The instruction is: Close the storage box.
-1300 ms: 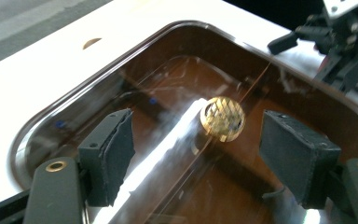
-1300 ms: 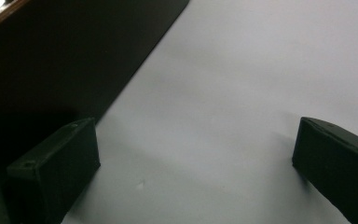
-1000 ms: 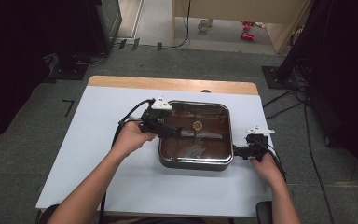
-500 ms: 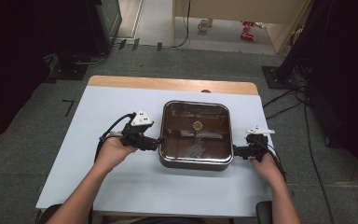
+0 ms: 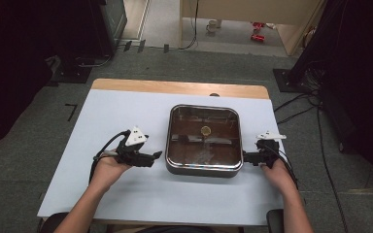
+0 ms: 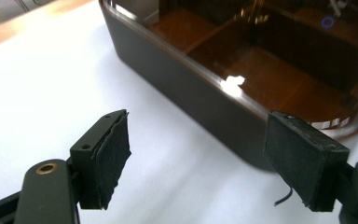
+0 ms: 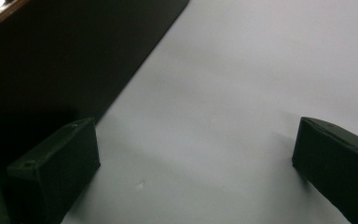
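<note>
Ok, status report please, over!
Left hand-held gripper open, beside square metal pan. Right hand-held gripper open at its other side. Nothing between.

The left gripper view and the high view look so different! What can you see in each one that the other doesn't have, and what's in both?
The left gripper view alone gives the black pads close up, standing apart with nothing between them. The high view alone gives the person's hands, the right gripper by the pot's other side, and the grey floor. Both show the square pot with its brown glass lid on the pale table.
</note>
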A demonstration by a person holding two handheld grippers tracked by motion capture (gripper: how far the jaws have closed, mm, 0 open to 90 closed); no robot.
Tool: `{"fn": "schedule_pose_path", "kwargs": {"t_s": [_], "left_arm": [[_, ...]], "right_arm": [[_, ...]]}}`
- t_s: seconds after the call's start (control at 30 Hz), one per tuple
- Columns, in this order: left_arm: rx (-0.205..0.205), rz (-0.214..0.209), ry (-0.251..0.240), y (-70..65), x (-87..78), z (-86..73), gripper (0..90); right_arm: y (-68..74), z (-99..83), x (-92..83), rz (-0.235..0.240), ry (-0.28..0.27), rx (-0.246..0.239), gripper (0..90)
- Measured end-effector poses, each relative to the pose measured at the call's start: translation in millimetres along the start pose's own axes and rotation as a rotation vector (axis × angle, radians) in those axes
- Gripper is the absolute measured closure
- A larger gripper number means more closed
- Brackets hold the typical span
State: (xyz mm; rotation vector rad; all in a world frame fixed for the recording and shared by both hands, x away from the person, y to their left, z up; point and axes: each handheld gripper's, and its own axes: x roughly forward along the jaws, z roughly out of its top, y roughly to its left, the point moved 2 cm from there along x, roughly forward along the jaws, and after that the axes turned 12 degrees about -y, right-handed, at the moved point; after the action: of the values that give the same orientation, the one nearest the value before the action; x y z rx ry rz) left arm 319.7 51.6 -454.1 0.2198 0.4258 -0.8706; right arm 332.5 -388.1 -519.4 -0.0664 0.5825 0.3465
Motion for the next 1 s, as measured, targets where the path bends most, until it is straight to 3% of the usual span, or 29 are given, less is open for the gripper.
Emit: {"fn": "schedule_pose_path", "kwargs": {"t_s": [0.23, 0.43, 0.67, 0.7, 0.9, 1.0], "left_arm": [[-0.015, 0.015, 0.027, -0.6, -2.6, -22.1, 22.9], [0.003, 0.009, 0.043, -1.8, -2.1, -34.5, 22.8], [0.018, 0.002, 0.124, -6.0, 5.3, -50.2, 22.7], [0.012, -0.017, 0.145, -5.3, 8.0, -53.8, 22.7], [-0.012, -0.034, 0.128, -1.5, 9.0, -55.6, 21.2], [-0.006, -0.029, 0.094, -6.2, 11.3, -60.0, 12.8]], "right_arm": [[0.0, 0.0, 0.0, 0.0, 0.0, -0.001, 0.1], [0.0, 0.0, 0.0, 0.0, 0.0, -0.001, 0.1], [0.0, 0.0, 0.0, 0.0, 0.0, -0.001, 0.1], [0.0, 0.0, 0.0, 0.0, 0.0, -0.001, 0.1], [-0.1, 0.0, 0.0, 0.0, 0.0, -0.001, 0.1], [-0.1, 0.0, 0.0, 0.0, 0.0, -0.001, 0.1]]}}
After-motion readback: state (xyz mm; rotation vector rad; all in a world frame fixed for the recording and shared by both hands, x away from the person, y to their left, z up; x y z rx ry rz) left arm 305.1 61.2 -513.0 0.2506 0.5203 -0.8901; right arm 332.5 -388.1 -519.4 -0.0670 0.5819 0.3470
